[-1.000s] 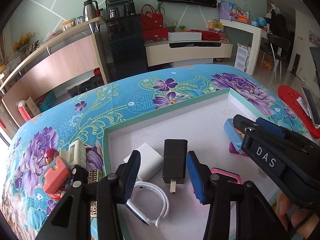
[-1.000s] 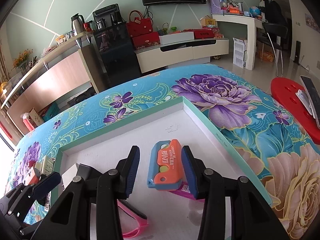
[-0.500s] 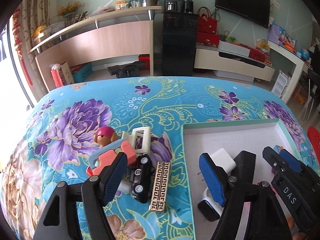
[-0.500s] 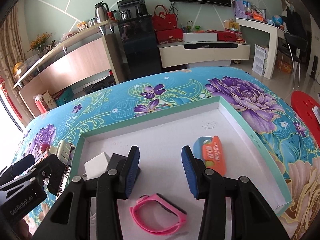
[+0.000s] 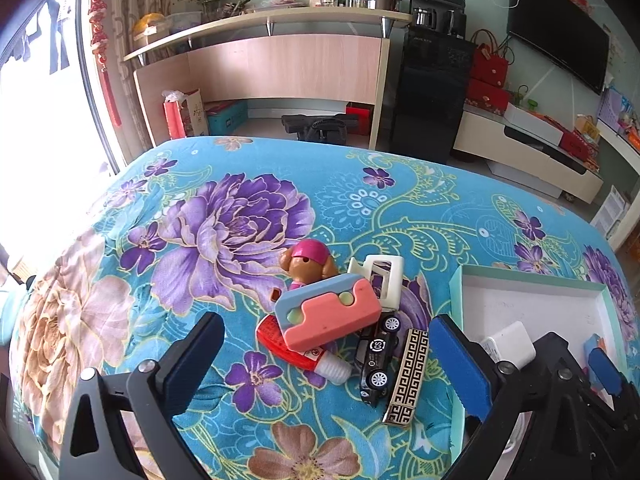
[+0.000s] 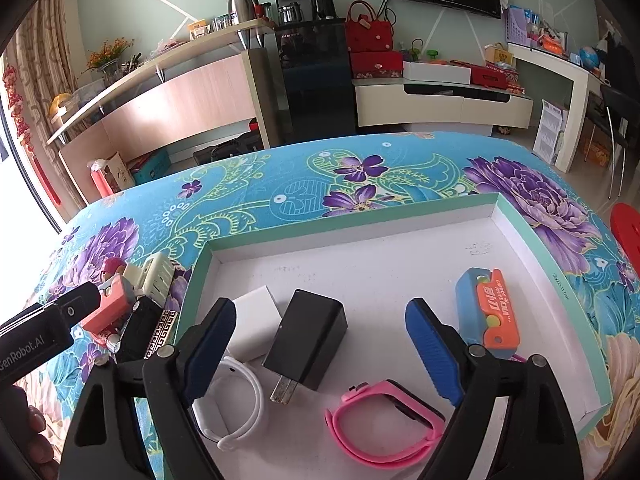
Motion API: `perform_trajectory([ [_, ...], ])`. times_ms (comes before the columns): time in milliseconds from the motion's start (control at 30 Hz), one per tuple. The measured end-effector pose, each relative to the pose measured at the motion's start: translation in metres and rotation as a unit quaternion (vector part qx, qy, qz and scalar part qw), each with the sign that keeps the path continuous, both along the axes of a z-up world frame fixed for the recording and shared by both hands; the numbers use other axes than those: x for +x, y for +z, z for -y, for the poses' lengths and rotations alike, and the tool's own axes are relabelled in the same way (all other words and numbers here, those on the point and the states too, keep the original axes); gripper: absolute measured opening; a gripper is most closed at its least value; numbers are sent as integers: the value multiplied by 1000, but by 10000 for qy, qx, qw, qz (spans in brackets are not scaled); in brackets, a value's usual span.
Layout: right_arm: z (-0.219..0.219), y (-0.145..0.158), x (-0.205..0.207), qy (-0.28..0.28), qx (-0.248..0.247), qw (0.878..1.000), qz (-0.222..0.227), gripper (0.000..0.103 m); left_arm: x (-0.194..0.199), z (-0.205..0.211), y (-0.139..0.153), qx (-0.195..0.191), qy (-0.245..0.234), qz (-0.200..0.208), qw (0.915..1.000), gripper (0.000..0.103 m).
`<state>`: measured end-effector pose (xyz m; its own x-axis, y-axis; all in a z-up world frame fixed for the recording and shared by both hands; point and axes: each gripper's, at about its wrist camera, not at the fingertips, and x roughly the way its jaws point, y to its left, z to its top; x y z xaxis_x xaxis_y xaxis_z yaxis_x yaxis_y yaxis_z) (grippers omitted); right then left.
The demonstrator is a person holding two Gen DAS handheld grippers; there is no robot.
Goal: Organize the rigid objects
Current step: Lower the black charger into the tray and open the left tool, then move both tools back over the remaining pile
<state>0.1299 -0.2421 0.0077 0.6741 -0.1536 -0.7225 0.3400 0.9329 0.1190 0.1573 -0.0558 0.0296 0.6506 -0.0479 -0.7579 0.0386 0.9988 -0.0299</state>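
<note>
A pile of small objects lies on the floral cloth left of the tray: a pink and blue block (image 5: 328, 316), a dog figure (image 5: 306, 262), a red tube (image 5: 296, 350), a black toy car (image 5: 378, 358), a patterned bar (image 5: 406, 376) and a white clip (image 5: 380, 280). My left gripper (image 5: 324, 368) is open and empty just in front of the pile. The white tray (image 6: 400, 224) holds a black charger (image 6: 306, 340), a white charger (image 6: 256, 322), a white band (image 6: 236, 400), a pink band (image 6: 384, 420) and a blue-orange knife (image 6: 488, 314). My right gripper (image 6: 320, 354) is open over the black charger.
The table's far edge drops to a room with a counter, a black cabinet and a TV stand. The left gripper's body (image 6: 36, 334) shows at the left of the right wrist view, beside the pile. A red stool (image 6: 628, 232) stands right of the table.
My left gripper has swung left from the tray to the pile on the cloth and opened wider. My right gripper has moved left from the blue-orange knife to above the black charger.
</note>
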Motion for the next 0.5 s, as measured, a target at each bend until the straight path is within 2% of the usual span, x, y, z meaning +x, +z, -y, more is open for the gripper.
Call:
perform_trajectory([
  [67, -1, 1, 0, 1, 25, 10000, 46, 92, 1, -6, 0, -3, 104, -27, 9999, 103],
  [200, -5, 2, 1, 38, 64, 9999, 102, 93, 3, -18, -1, 138, 319, -38, 9994, 103],
  [300, -11, 1, 4, 48, -60, 9999, 76, 103, 3, -27, 0, 196, 468, 32, 9987, 103],
  [500, -17, 2, 5, 92, -158, 9998, 94, 103, 4, -51, 6, -16, 784, 179, 9968, 103],
])
